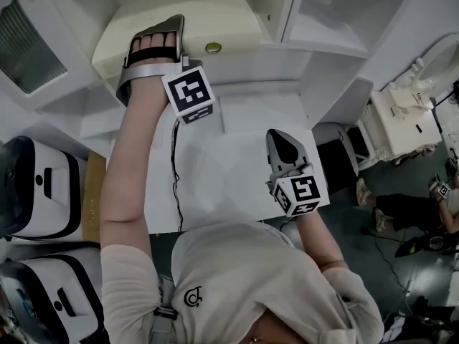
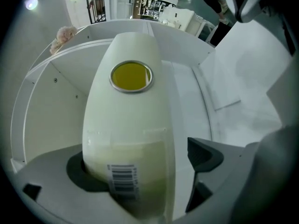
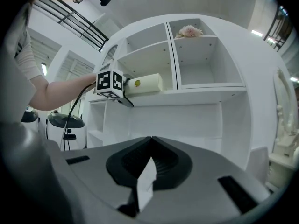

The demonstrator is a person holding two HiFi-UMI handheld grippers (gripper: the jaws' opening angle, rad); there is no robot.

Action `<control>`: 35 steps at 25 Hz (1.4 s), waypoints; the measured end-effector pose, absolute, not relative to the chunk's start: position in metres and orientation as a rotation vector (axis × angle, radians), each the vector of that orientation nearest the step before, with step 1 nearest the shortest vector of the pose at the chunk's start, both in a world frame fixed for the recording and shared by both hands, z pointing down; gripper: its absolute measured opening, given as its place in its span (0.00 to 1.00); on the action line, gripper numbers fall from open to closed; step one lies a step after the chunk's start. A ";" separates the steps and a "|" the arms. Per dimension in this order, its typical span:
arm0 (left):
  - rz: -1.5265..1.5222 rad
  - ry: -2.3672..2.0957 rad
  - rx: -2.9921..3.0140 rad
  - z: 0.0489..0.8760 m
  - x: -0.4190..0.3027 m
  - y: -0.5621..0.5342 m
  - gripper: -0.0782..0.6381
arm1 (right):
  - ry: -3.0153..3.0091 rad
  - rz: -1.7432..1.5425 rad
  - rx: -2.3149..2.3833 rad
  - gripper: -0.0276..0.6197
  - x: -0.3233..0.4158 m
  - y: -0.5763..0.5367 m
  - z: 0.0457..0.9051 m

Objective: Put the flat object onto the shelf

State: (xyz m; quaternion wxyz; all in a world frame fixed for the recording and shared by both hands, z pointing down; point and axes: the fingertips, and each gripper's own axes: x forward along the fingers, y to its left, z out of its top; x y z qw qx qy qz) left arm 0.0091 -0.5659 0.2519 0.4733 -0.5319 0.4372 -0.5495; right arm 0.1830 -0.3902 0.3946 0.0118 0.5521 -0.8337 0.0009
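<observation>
1. Far left, head view: two white-and-black rounded devices [image 1: 43, 185] stand beside the counter [image 1: 222, 178], well apart from both of my grippers.

2. Left gripper [image 1: 156, 36]: I hold it out at the shelf [image 3: 205, 93]. Its jaws stand wide apart with the flat object [image 2: 128, 125] between them. The left gripper view shows a clear gap between the object's right edge and the right pad [image 2: 203, 155]. The left edge lies against or just beside the left pad; I cannot tell which. The jaws do not clamp it. The marker cube [image 1: 188, 92] sits behind the jaws, and a black cable [image 1: 174, 170] hangs from there down across the counter.

3. Flat object: cream, oblong and rounded. It carries a yellow disc [image 2: 131, 76] in a metal ring on the face turned to the left gripper's camera. A barcode label [image 2: 122, 178] sits at its near end. In the right gripper view it lies in the left-hand compartment, on the long board that runs under both compartments.

4. Right gripper [image 1: 285, 143]: I hold it over the counter, below that board and well apart from the object. Its jaws are closed tip to tip and empty.

5. Upper right compartment: a pale flower [image 3: 189, 31] rests inside.
</observation>
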 end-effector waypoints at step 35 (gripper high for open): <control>-0.889 1.160 -1.483 0.216 0.032 -0.490 0.72 | -2.616 0.144 1.738 0.05 0.189 -0.366 0.392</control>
